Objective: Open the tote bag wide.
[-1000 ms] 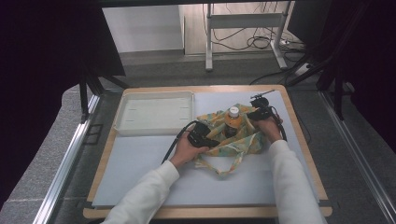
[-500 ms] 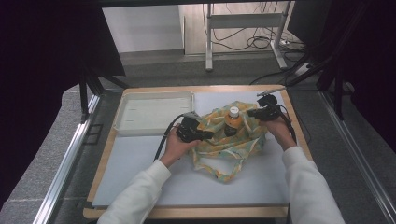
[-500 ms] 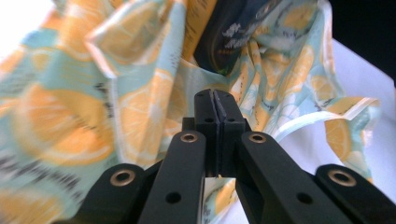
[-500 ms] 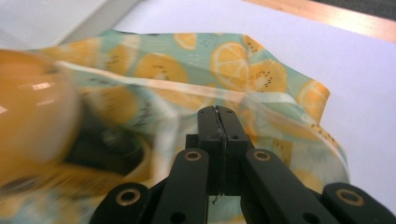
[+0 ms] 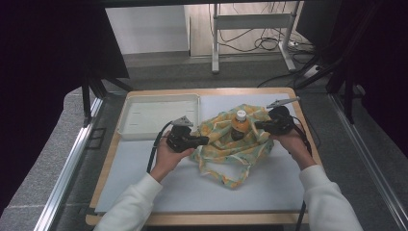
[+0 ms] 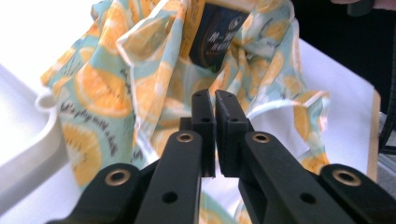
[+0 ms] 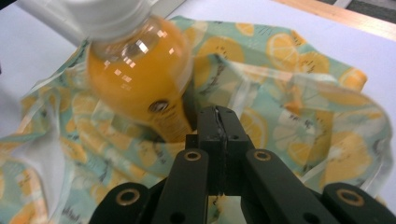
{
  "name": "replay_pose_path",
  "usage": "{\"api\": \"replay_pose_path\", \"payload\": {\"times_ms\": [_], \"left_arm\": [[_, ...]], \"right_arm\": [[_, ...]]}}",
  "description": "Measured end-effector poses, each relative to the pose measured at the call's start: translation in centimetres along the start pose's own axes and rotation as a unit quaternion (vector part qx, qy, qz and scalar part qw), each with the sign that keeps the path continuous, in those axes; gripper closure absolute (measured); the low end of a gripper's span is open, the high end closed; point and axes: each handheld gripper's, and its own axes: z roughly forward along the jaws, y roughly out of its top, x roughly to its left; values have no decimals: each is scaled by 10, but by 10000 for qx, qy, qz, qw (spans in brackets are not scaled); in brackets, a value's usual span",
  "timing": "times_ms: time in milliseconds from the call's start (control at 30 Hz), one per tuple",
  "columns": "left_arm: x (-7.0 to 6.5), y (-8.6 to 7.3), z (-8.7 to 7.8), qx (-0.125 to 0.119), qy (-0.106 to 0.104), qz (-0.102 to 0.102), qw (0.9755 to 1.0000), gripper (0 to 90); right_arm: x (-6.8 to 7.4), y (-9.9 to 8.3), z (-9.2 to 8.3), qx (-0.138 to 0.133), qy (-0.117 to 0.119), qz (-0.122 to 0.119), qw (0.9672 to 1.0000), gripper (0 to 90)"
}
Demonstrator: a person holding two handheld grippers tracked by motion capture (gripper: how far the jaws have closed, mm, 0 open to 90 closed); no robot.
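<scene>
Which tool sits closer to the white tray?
The left tool: it hovers just below the white tray's front edge, pinching the cloth. The right tool is past the bottle.

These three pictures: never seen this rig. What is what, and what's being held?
No robot: a person holds a handheld two-jaw tool in each hand. The high view looks down on the table; the other two come from cameras riding on each tool. The left gripper and right gripper each pinch an edge of the lemon-print cloth bag, lifting it around an orange drink bottle standing inside. Both sets of jaws look closed on fabric. A white tray sits at the table's far left.
</scene>
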Motion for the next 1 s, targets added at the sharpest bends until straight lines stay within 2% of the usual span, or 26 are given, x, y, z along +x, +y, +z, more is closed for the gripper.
{"api": "replay_pose_path", "payload": {"times_ms": [67, 133, 233, 333, 400, 533, 600, 800, 1000], "left_arm": [[0, -8, -2, -29, 98, 17, 9999, 808], [-1, -16, -5, -96, 154, -71, 9998, 738], [-2, -24, -9, -60, 322, 2, 9995, 652], [-3, -29, -13, -50, 367, 21, 9993, 540], [-5, -32, -15, -43, 416, 58, 9991, 478], [-9, -39, -20, -101, 383, 209, 9990, 378], [-12, -43, -24, -108, 340, 210, 9991, 351], [-17, -53, -28, -23, 417, 394, 9983, 340], [-15, -62, -37, -39, 522, 387, 9979, 324]], "right_arm": [[2, -3, -2, -15, 43, -3, 10000, 879], [4, -7, -3, -29, 83, -50, 9999, 874], [7, -11, -4, -24, 126, -126, 9998, 857], [10, -13, -5, -26, 179, -152, 9997, 820], [12, -14, -7, -43, 149, -157, 9998, 739], [17, -18, -10, -70, 35, -114, 9999, 525], [18, -21, -13, -111, 22, -108, 9999, 488], [22, -29, -21, -219, 80, -116, 9997, 422], [25, -32, -26, -295, -17, -63, 9995, 389]]}}
